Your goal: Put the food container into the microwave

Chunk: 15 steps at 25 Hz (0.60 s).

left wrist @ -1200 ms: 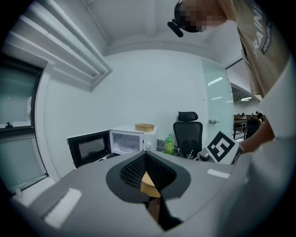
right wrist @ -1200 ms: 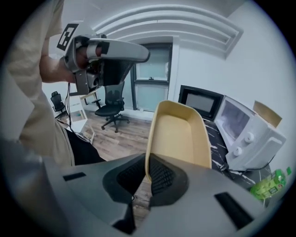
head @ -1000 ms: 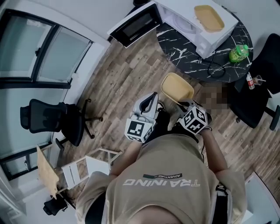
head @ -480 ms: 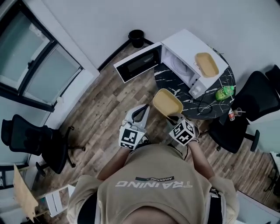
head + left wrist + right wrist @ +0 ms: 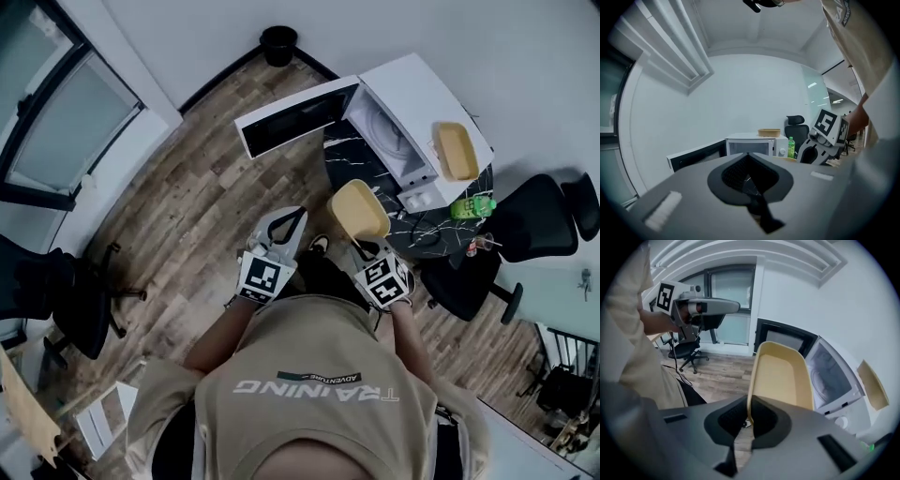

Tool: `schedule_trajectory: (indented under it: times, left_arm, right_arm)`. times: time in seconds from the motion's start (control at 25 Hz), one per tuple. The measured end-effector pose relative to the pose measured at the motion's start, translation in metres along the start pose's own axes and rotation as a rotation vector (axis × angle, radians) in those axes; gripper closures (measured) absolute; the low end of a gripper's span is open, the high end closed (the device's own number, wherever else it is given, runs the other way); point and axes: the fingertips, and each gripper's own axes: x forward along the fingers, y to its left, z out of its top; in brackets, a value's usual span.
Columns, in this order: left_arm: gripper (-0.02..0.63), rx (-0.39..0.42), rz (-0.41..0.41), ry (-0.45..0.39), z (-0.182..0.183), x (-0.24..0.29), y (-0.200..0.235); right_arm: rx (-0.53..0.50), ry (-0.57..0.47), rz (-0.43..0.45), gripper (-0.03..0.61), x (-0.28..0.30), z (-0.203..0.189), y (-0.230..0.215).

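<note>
A shallow yellow food container (image 5: 357,209) (image 5: 781,375) hangs tilted in the air, with my right gripper (image 5: 363,245) (image 5: 750,420) shut on its near rim. It is just short of the black marble table (image 5: 406,228). On that table stands the white microwave (image 5: 412,122) (image 5: 830,376) (image 5: 751,145), its door (image 5: 294,118) (image 5: 784,340) (image 5: 695,156) swung wide open to the left and its cavity bare. My left gripper (image 5: 283,223) (image 5: 749,174) is shut on nothing, held left of the container above the floor.
A second yellow container (image 5: 457,150) (image 5: 872,386) (image 5: 769,132) lies on top of the microwave. A green bottle (image 5: 472,206) (image 5: 791,146) stands on the table beside it. Black office chairs (image 5: 530,220) stand past the table, another chair (image 5: 66,300) at the left. Wood floor (image 5: 192,211) lies below.
The person has stepped toward the microwave, carrying the container in the right gripper up to the table's edge. Both grippers keep the same state.
</note>
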Motion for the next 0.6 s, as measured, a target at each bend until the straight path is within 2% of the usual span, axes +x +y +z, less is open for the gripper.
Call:
schedule_trajectory:
  times: [0.2,0.48,0.6]
  left_arm:
    - [0.611,-0.050,0.017,0.033,-0.014,0.035,0.027]
    - [0.611,0.022,-0.004,0.091,0.001,0.105,0.057]
    - [0.611,0.037,-0.027,0.112,0.008,0.142,0.068]
  right_arm:
    - [0.033,0.019,0.008,0.560,0.023,0.000,-0.038]
    - [0.038,0.002,0.064,0.560,0.081,0.021,-0.118]
    - [0.012,-0.001,0.043,0.560,0.095,0.034,-0.161]
